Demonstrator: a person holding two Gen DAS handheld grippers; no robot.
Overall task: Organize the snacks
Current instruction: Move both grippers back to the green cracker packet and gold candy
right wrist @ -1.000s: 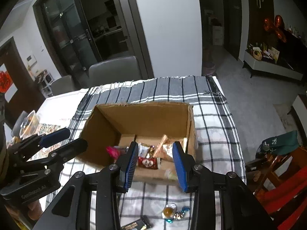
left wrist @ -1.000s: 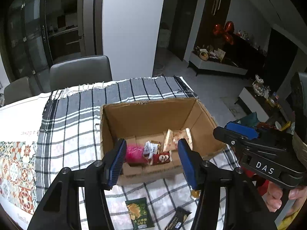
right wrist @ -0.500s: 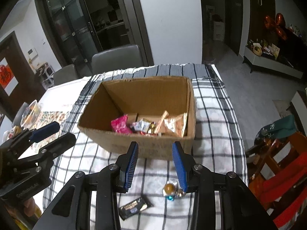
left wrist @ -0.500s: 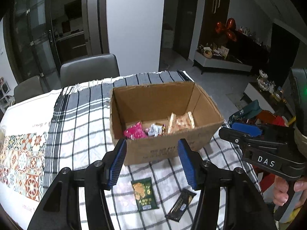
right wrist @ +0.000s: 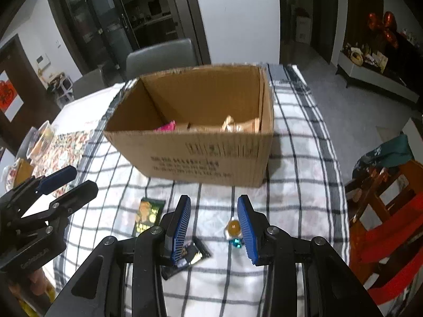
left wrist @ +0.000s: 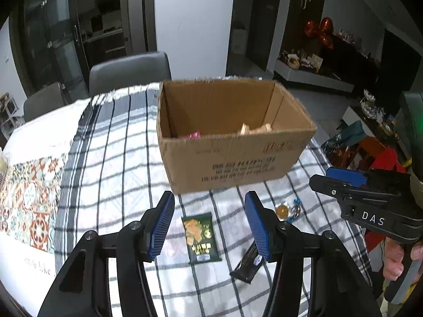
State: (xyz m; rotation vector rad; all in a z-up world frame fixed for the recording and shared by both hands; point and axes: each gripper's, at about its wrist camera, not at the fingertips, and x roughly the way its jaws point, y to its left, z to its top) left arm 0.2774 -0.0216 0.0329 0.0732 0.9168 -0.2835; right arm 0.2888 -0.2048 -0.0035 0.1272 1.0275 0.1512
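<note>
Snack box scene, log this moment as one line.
box: partly filled | cloth: green packet, dark bar, wrapped candy | both tongs: open, empty

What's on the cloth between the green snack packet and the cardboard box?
Nothing: bare checked cloth separates green snack packet from cardboard box, in the left wrist view.

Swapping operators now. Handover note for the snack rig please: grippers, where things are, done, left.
Left gripper: open, empty, above the green packet.
Right gripper: open, empty, above the dark bar and the wrapped candy.
Box: on the checked cloth, some snacks already inside, a pink one and tan wrappers showing.
Left to do: green packet, dark bar and wrapped candy lie on the cloth in front of the box; put them in.
</note>
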